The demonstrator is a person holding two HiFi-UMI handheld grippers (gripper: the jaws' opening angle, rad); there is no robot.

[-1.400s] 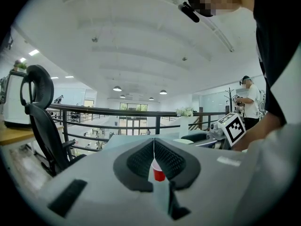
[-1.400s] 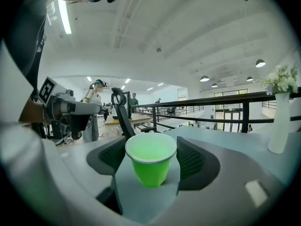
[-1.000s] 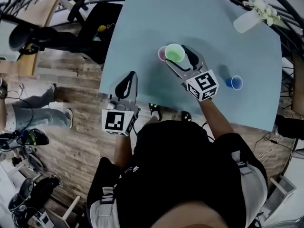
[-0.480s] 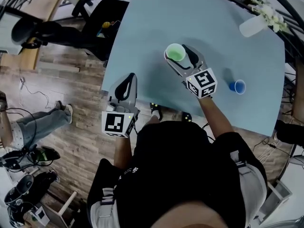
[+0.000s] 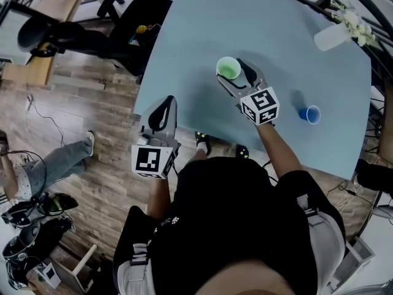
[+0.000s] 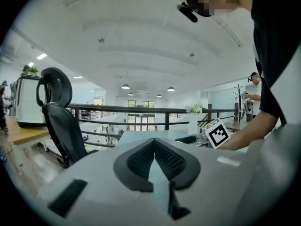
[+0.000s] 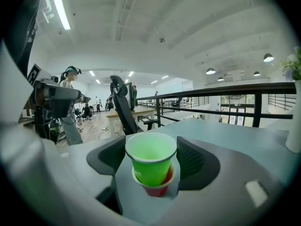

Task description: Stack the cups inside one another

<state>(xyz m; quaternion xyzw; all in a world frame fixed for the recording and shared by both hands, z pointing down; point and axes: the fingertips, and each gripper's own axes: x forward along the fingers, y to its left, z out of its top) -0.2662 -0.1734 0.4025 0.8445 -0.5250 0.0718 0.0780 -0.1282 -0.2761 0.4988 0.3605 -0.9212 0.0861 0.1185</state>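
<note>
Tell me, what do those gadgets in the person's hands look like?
Both the left hand-held gripper and the right hand-held gripper have grey shells, black ribbed pads and a white cube printed with black square markers. The person wears a black short-sleeved top.

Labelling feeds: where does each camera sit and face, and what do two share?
Head view: on head, steeply down at table; torso, forearms, left gripper, right gripper.
Left gripper view: along its shut jaws, across table; person's right arm.
Right gripper view: along its jaws gripping green cup in red cup.
Shared with head view: green cup.
</note>
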